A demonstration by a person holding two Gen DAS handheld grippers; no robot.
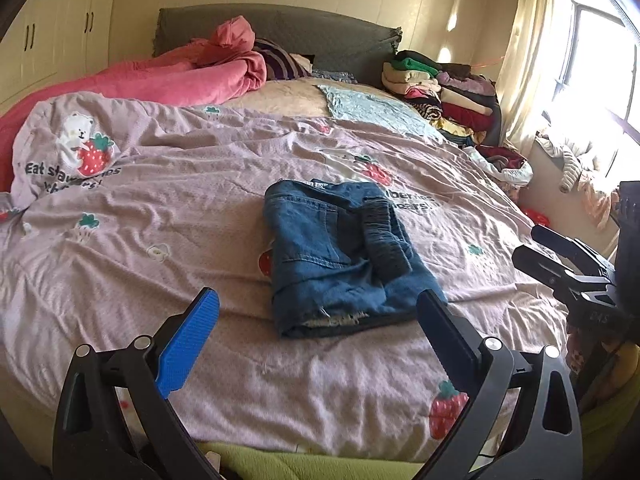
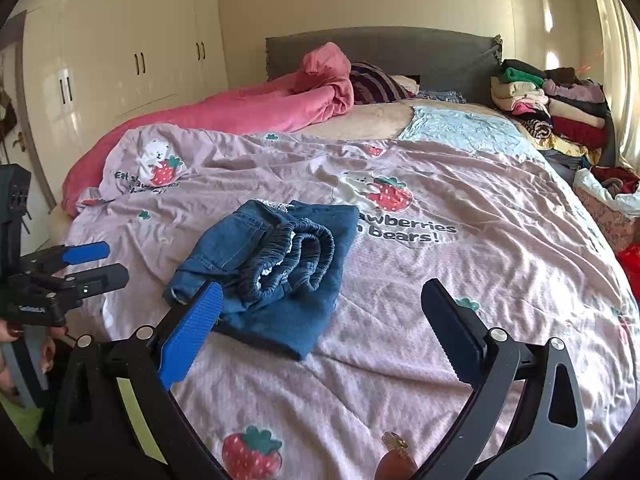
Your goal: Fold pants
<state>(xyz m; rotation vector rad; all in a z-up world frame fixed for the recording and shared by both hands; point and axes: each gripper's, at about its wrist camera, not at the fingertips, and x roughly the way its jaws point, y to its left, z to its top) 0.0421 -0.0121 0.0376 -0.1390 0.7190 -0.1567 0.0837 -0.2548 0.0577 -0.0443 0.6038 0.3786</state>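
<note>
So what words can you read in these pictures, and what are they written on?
"Eat straw...ries ... bears!", partly creased: on the pink bedcover beside the bear print near its far left corner.
"...awberries ...h bears!": on the same bedcover, just right of the folded jeans, which hide its start.
Small white lettering on the left gripper: too small to read.
</note>
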